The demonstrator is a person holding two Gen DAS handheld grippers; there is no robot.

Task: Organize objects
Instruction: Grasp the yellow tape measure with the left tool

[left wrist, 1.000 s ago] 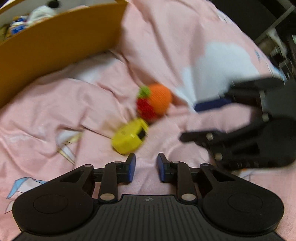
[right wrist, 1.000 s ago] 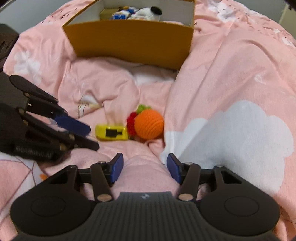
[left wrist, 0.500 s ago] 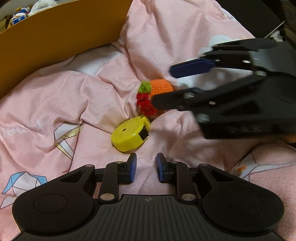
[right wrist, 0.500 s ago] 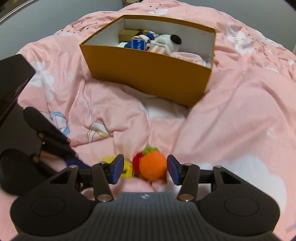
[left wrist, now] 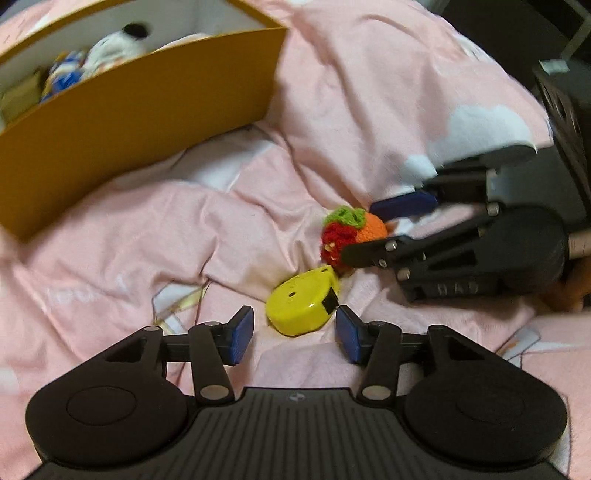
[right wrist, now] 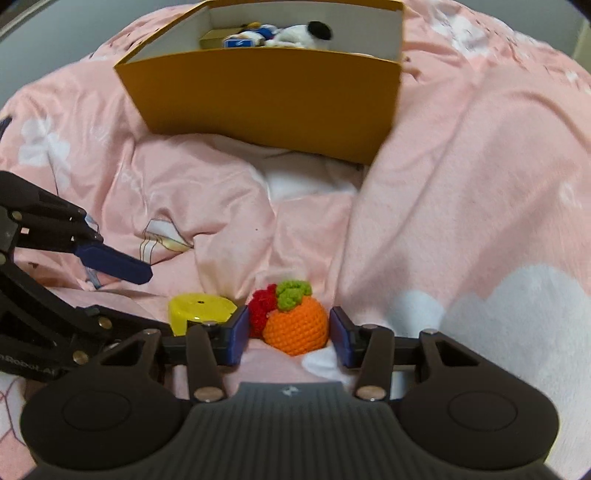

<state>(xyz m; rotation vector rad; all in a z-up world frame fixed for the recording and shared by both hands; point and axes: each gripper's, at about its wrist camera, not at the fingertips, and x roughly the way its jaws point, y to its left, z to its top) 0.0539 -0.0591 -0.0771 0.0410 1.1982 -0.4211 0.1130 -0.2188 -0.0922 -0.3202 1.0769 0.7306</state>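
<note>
A yellow tape measure point(left wrist: 301, 304) lies on the pink quilt, just ahead of my open left gripper point(left wrist: 294, 334), partly between its fingertips. A crocheted orange fruit with a green top and red part point(right wrist: 295, 321) lies beside it. My open right gripper point(right wrist: 287, 332) has its blue pads on either side of the fruit, apart from it. In the left wrist view the right gripper point(left wrist: 384, 229) straddles the fruit point(left wrist: 347, 229). The tape measure point(right wrist: 199, 310) and the left gripper point(right wrist: 122, 291) show in the right wrist view.
An open orange cardboard box point(right wrist: 266, 92) stands on the quilt beyond the objects, holding a plush dog point(right wrist: 303, 35) and small packets. The box also shows in the left wrist view point(left wrist: 140, 122). The quilt point(right wrist: 461, 184) is rumpled into folds.
My left gripper has opened wider and moved up to the tape measure. My right gripper has dropped lower and closer, so its pads now flank the crocheted fruit.
</note>
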